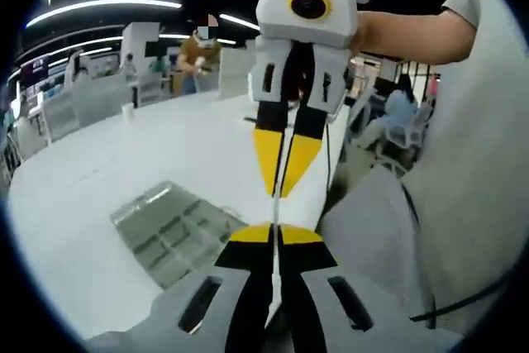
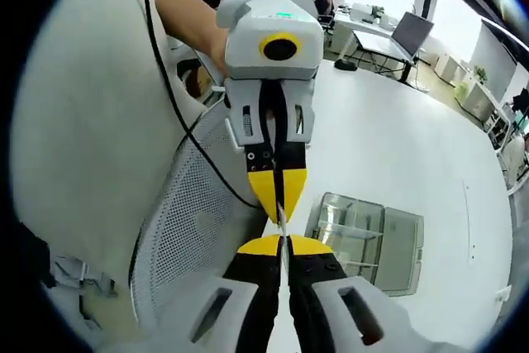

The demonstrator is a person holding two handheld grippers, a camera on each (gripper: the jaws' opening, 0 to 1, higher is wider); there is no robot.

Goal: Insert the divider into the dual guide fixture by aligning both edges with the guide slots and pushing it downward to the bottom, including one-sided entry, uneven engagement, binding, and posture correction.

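So both grippers are facing each other tip to tip, up in the air above the table edge, and they're sharing 1 thin pale sheet, which I'm taking to be the divider (image 1: 275, 287). It's showing edge-on, so it's basically just a sliver.

In the left gripper view, the left gripper (image 1: 275, 233) is sitting with its 2 yellow-tipped jaws pinched narrow on the near end of that sliver. The right gripper (image 1: 283, 167) is coming down from the top of the view with its jaws squeezed together on the far end, and a hand (image 1: 364, 31) is wrapping around its white body.

Right gripper view is the mirror of that: the right gripper (image 2: 283, 245) is clamping the divider (image 2: 282, 219) at the bottom, and the left gripper (image 2: 278, 186) is pointing down at it, jaws closed on the same strip.

The dual guide fixture (image 1: 173, 229) is a clear plastic tray-like thing lying flat on the white table (image 1: 99, 179), well apart from the divider and lower down. In the right gripper view the fixture (image 2: 368, 241) is lying just right of the jaws. A mesh chair back (image 2: 190, 237) is sitting at the left, beside the person's light shirt (image 2: 74, 121). People are sitting at desks in the background.
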